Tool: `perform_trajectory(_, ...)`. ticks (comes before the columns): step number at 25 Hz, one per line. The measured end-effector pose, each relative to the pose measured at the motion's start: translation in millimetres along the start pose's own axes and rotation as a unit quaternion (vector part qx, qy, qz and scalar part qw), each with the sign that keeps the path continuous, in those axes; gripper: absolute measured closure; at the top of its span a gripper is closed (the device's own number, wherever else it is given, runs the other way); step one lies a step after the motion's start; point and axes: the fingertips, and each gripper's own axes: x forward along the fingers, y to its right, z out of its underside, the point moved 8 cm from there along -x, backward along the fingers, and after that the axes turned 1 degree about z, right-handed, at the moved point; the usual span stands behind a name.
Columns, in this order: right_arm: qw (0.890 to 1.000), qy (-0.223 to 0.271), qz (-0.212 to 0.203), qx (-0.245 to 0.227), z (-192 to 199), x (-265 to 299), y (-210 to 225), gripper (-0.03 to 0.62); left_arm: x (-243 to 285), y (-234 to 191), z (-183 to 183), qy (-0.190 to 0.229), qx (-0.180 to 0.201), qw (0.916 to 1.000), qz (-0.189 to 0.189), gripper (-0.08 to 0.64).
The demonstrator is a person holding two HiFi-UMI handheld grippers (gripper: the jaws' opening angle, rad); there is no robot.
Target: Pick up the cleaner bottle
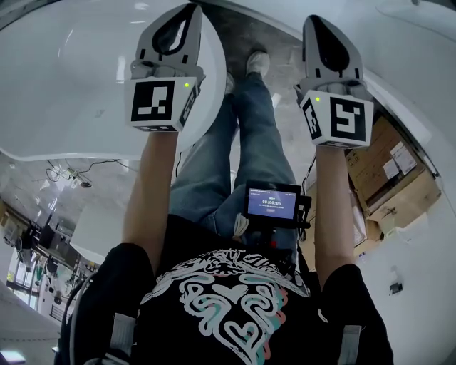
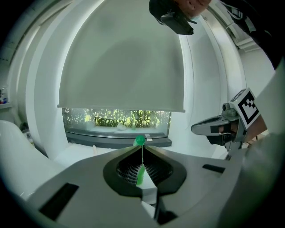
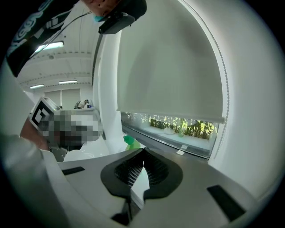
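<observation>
The cleaner bottle shows only as a green top (image 2: 140, 140) just past the tips of my left gripper (image 2: 141, 148), and as a green shape (image 3: 130, 142) left of and beyond my right gripper (image 3: 143, 152). Both grippers have their jaws closed tip to tip with nothing between the pads. In the head view the left gripper (image 1: 189, 10) and right gripper (image 1: 314, 23) are held out side by side, apart from each other. The bottle is not seen in the head view. From the left gripper view the right gripper (image 2: 199, 128) hangs at the right.
A white curved table (image 1: 64, 85) lies under the left gripper. Ahead is a window with a lowered roller blind (image 2: 120, 67) and a dark sill (image 2: 116, 140). Cardboard boxes (image 1: 388, 175) stand on the floor at the right.
</observation>
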Motion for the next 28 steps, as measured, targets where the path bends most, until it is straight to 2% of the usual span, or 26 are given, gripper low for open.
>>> perform_trajectory(5, 1.0, -0.002, -0.011, -0.004, -6, 8, -5, 0.565, -1, -6, 3, -0.021, -0.003, 0.9997, -0.009, 0.54)
perform_trajectory(9, 1.0, -0.004, -0.019, -0.007, -10, 20, -5, 0.566, 7, -10, -1, 0.003, -0.012, 0.9998, -0.015, 0.54)
perform_trajectory(13, 1.0, -0.008, -0.025, -0.004, -11, 35, -2, 0.565, 15, -18, 4, -0.024, -0.007, 0.9995, -0.018, 0.54)
perform_trajectory(18, 0.999, -0.013, -0.03, -0.003, 11, 50, 24, 0.565, 49, -4, 20, -0.011, -0.005, 0.9997, -0.019, 0.54)
perform_trajectory(28, 0.999, -0.024, -0.045, -0.001, 19, 74, 33, 0.565, 75, -1, 38, -0.061, 0.013, 0.9979, -0.016, 0.54)
